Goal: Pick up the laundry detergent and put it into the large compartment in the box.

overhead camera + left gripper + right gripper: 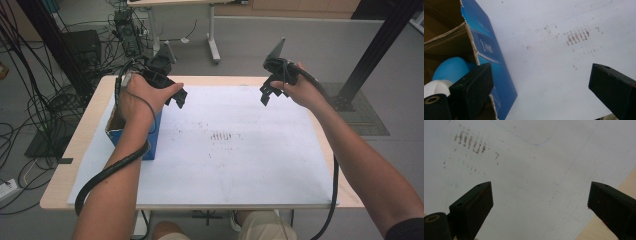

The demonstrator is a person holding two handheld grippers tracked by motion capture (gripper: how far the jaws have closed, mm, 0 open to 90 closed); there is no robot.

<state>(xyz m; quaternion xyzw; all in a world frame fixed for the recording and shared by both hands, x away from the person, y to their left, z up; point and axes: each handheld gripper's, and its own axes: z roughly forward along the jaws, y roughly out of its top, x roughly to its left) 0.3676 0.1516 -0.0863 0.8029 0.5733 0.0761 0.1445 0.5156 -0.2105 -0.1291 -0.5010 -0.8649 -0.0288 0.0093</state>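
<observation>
A blue cardboard box (151,145) stands open at the left of the table, partly hidden under the person's left forearm. In the left gripper view the box (490,50) has a blue rounded thing (454,68) and a white one (436,87) inside it. My left gripper (178,100) hovers just right of the box's far end, over the white sheet (260,160). Its jaws stand wide, open and empty (541,77). My right gripper (267,94) hangs above the sheet's far right part, open too, with nothing between its jaws (540,197).
Reddish-brown smudges (222,136) mark the middle of the sheet. The wooden table edge (85,145) borders the sheet. Cables and a dark stand (60,75) crowd the floor at the left. A black post (380,45) rises at the right, and desk legs (213,45) stand behind.
</observation>
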